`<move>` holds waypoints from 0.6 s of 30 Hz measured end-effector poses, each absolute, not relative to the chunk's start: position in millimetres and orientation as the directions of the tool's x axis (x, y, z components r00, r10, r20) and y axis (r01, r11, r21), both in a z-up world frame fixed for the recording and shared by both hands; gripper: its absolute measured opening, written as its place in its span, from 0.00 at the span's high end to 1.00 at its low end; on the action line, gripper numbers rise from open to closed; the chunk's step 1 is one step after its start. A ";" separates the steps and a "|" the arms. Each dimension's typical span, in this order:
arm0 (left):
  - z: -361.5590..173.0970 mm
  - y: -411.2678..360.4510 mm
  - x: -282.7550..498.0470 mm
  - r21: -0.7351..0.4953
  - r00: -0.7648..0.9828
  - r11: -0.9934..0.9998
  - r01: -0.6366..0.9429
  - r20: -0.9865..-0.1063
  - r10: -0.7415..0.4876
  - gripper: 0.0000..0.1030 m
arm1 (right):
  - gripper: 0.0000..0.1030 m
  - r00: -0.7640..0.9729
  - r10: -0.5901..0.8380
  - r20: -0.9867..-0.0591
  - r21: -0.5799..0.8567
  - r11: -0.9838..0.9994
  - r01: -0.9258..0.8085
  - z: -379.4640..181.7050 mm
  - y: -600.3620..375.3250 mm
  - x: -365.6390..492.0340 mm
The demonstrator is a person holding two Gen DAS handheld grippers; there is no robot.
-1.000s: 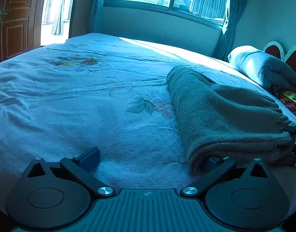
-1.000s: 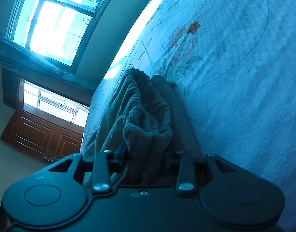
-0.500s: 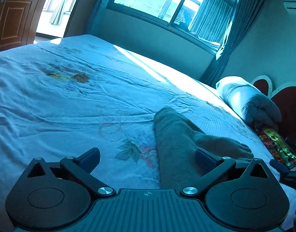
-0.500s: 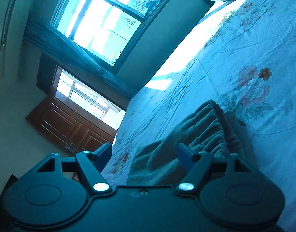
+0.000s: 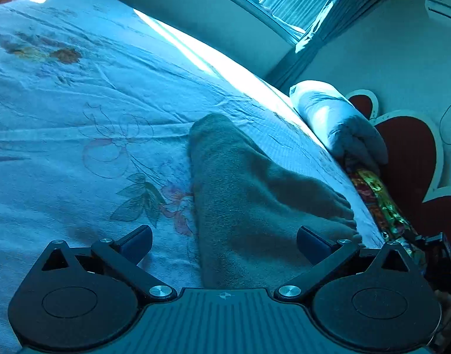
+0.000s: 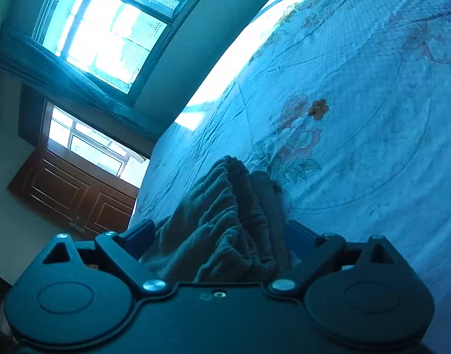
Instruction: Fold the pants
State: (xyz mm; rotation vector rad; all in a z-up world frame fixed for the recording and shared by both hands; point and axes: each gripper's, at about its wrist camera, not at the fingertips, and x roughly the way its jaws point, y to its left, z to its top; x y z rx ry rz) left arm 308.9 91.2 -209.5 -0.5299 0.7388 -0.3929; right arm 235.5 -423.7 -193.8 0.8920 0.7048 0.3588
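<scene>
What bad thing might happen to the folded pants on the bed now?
The pants lie folded on the bed sheet, with the open left gripper and right gripper both straddling them. A finger might snag the bunched waistband and undo the fold.

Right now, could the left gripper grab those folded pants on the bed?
Probably yes. The left gripper is open, and the pants lie on the bed straight ahead between its fingers, with nothing in between.

Bed covered by a pale floral-print sheet, visibly creased. Folded grey pants lie directly on it. Pillow rests at the head end.
</scene>
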 end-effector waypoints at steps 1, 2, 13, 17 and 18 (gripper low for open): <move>-213.9 89.0 315.9 -0.586 0.655 0.797 0.146 -0.547 -0.521 0.00 | 0.13 0.696 0.581 -0.422 0.812 0.584 0.004 -201.5 -423.2 239.7; -216.8 86.3 320.2 -0.580 0.645 0.801 0.150 -0.557 -0.524 0.00 | 0.13 0.672 0.596 -0.440 0.812 0.584 0.014 -209.0 -420.0 241.9; -221.0 66.6 328.4 -0.484 0.642 0.859 0.166 -0.608 -0.467 0.00 | 0.05 0.599 0.664 -0.446 0.822 0.569 -0.018 -227.8 -399.4 260.8; -220.6 68.2 330.8 -0.484 0.635 0.857 0.175 -0.610 -0.474 0.00 | 0.05 0.580 0.680 -0.448 0.829 0.559 -0.015 -227.5 -396.8 267.5; -220.5 67.8 332.2 -0.483 0.632 0.857 0.179 -0.611 -0.476 0.00 | 0.05 0.576 0.686 -0.444 0.832 0.555 -0.020 -227.5 -396.1 269.4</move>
